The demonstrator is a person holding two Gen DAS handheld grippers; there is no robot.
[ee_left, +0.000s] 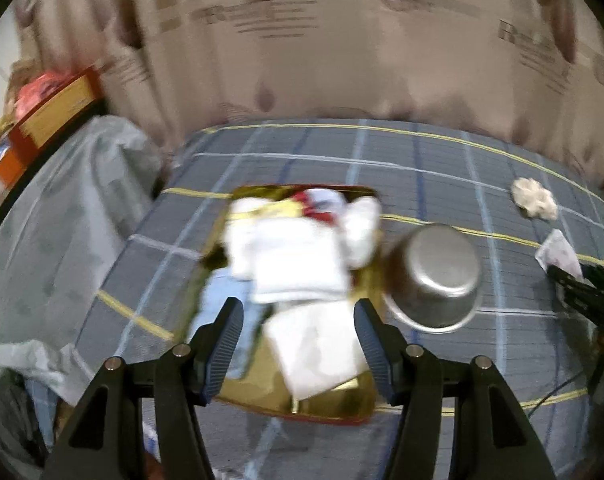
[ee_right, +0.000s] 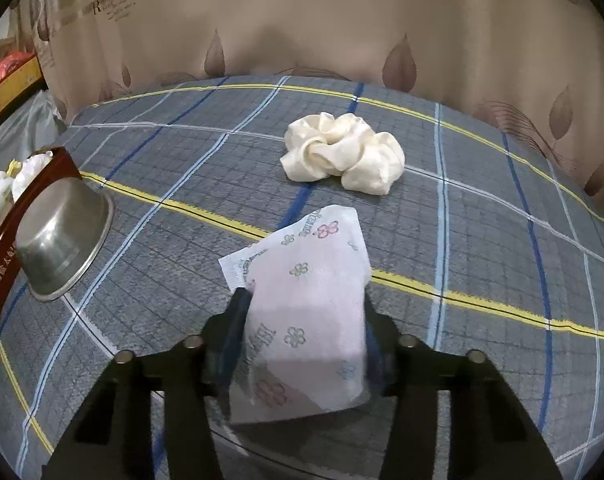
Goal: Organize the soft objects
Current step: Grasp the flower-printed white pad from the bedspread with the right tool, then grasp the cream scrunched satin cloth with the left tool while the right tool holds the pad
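Observation:
My left gripper (ee_left: 298, 312) is open and empty, above a gold-lined box (ee_left: 349, 404) that holds several white soft items (ee_left: 298, 260). My right gripper (ee_right: 305, 300) is shut on a pink flowered tissue packet (ee_right: 305, 312), held just above the plaid cloth. A cream scrunchie (ee_right: 341, 152) lies beyond it; it also shows in the left wrist view (ee_left: 533, 198). The packet shows at the right edge of the left wrist view (ee_left: 557, 254). The box's red side (ee_right: 6, 256) is at the left in the right wrist view.
An upturned steel bowl (ee_left: 437, 276) sits right of the box, also in the right wrist view (ee_right: 62, 236). The plaid-covered surface (ee_right: 481, 240) meets a leaf-print curtain (ee_right: 302, 20). A grey plastic sheet (ee_left: 62, 208) and boxes (ee_left: 50, 112) lie left.

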